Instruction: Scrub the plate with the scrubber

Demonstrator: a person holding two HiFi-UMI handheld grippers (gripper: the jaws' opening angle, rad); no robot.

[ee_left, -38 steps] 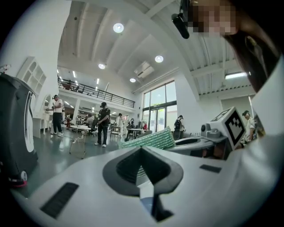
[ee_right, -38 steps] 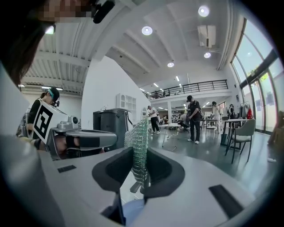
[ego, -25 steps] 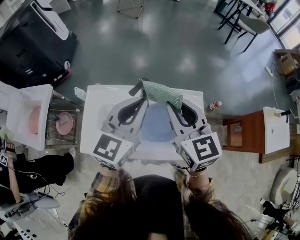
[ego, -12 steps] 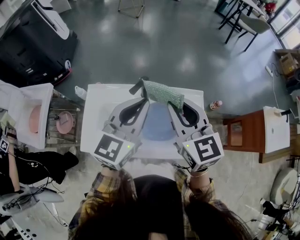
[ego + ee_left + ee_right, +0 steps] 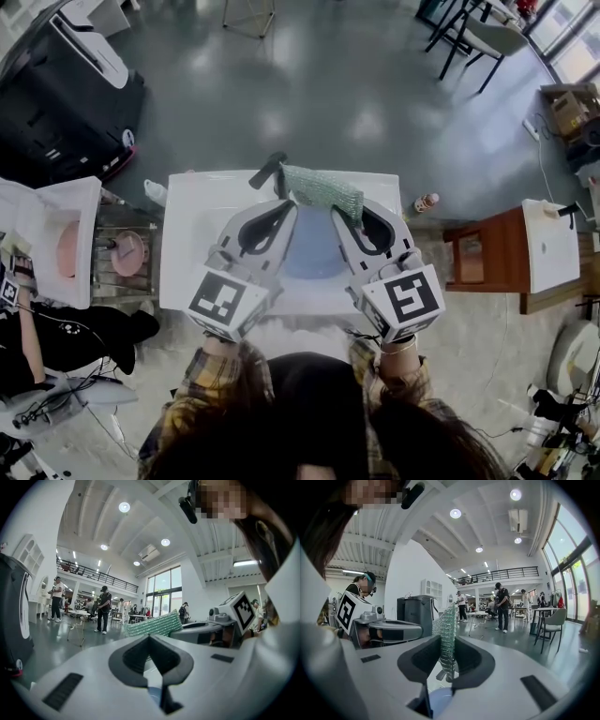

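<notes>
A round blue plate [image 5: 314,248] lies on the white table [image 5: 187,234], between my two grippers. My right gripper [image 5: 349,214] is shut on one end of the green mesh scrubber [image 5: 323,190], which sticks out to the left above the plate's far rim. In the right gripper view the scrubber [image 5: 447,634] stands edge-on between the closed jaws, and the plate [image 5: 440,700] shows below. My left gripper [image 5: 267,171] is shut with nothing in it, its dark tips past the scrubber's left end. The left gripper view has the scrubber [image 5: 152,624] just beyond the jaw tips.
To the left of the table stand a wire rack with pink plates [image 5: 127,253] and a white bin [image 5: 56,234]. A clear bottle [image 5: 155,192] sits by the table's far left corner. A wooden side table [image 5: 487,262] stands at the right. People stand in the hall beyond.
Both grippers and the scrubber keep their places over the plate. Only the head view has shifted a little.
</notes>
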